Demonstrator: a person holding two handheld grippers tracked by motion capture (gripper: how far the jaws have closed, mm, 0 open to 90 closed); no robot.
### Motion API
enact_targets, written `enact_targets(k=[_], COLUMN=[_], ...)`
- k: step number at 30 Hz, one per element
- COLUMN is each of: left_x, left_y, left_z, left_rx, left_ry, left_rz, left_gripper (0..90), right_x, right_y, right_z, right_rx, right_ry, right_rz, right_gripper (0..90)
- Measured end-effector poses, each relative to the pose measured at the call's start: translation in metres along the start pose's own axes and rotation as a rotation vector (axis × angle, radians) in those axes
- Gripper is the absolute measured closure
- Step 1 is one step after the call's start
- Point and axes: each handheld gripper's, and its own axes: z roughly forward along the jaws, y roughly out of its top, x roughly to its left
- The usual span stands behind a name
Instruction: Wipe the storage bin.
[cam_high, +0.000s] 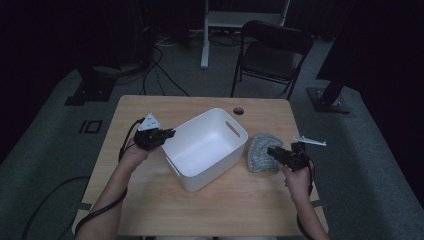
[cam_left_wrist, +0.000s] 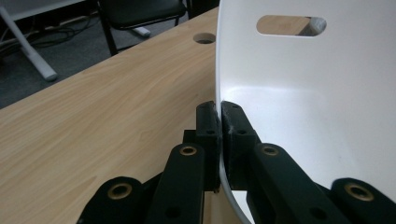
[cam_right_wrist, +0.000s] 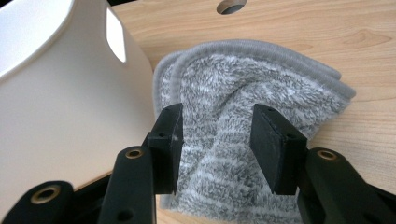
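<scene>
A: The high view is dim; the room beyond the table (cam_high: 150, 200) sinks into near black.

B: Both gripper views are brighter. The white bin (cam_left_wrist: 303, 93) shows soft glare inside, and the nearest jaw parts blur slightly.

A: The grey towel (cam_right_wrist: 261, 79) stays sharp, with soft shadows.

Counter (cam_high: 150, 200): pale wood-grain laminate, smooth and matt; bin (cam_high: 207, 150): white plastic, smooth with a soft sheen; cloth (cam_right_wrist: 243, 93): grey fleecy terry, rough nap, stitched smooth hem; tool (cam_left_wrist: 219, 126) pads: matt black moulded plastic with brass-coloured rivets.
</scene>
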Motion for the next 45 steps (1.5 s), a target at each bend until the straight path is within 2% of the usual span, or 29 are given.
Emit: enact_targets(k=[4,7,11,14,15,16,17,20,21,22,23,24,25,29,38,40,45], left_x=[0.008,0.009,0.008,0.005,0.005,0.003,0.001,-0.004,-0.004,-0.005,-0.005,-0.005,-0.005,-0.006,-0.011,-0.012,-0.015], left_y=[0.005,0.006,0.007,0.011,0.011,0.015,0.016,0.021,0.021,0.022,0.022,0.021,0.021,0.016,-0.006,-0.020,-0.042], left_z=[0.005,0.006,0.003,-0.004,-0.004,-0.008,-0.010,-0.017,-0.017,-0.023,-0.023,-0.030,-0.033,-0.043,-0.066,-0.077,-0.088], left_rx=[0.011,0.019,-0.012,-0.052,-0.052,-0.060,-0.066,-0.090,-0.090,-0.112,-0.112,-0.138,-0.138,-0.136,-0.147,-0.152,-0.123], left_ry=[0.020,0.017,0.002,-0.010,-0.010,-0.011,-0.002,0.014,0.014,0.016,0.016,0.024,0.041,0.071,0.128,0.149,0.178], left_rz=[0.005,0.010,-0.018,-0.033,-0.033,-0.042,-0.036,-0.046,-0.046,-0.068,-0.068,-0.085,-0.089,-0.106,-0.161,-0.190,-0.200], left_gripper=[85.0,84.2,78.3,60.5,55.4,53.1,51.3,44.2,40.2,38.0,36.2,33.6,33.5,29.1,26.5,26.4,25.3], right_x=[-0.002,-0.004,-0.007,-0.006,-0.006,-0.003,-0.002,-0.001,-0.001,0.000,0.000,0.000,0.000,0.000,0.000,-0.001,-0.002], right_y=[-0.002,-0.004,-0.007,-0.006,-0.006,-0.005,-0.005,-0.005,-0.005,-0.009,-0.009,-0.013,-0.016,-0.022,-0.032,-0.038,-0.047], right_z=[-0.001,-0.001,0.000,0.001,0.001,-0.001,-0.002,0.002,0.002,0.004,0.004,0.005,0.005,0.004,-0.004,-0.006,-0.008], right_rx=[0.000,-0.002,-0.003,-0.007,-0.007,-0.023,-0.014,0.043,0.043,0.056,0.056,0.054,0.039,0.026,-0.023,-0.017,0.013], right_ry=[-0.007,-0.010,-0.015,-0.019,-0.019,-0.040,-0.045,-0.044,-0.044,-0.071,-0.071,-0.054,-0.050,-0.048,-0.037,-0.032,-0.039], right_rz=[0.010,0.008,0.021,0.005,0.005,-0.027,-0.027,-0.059,-0.059,-0.112,-0.112,-0.105,-0.102,-0.114,-0.149,-0.165,-0.179], right_gripper=[53.4,51.5,47.1,39.3,39.3,33.1,32.1,19.3,19.3,18.7,18.7,17.6,17.6,17.5,16.2,16.1,16.2])
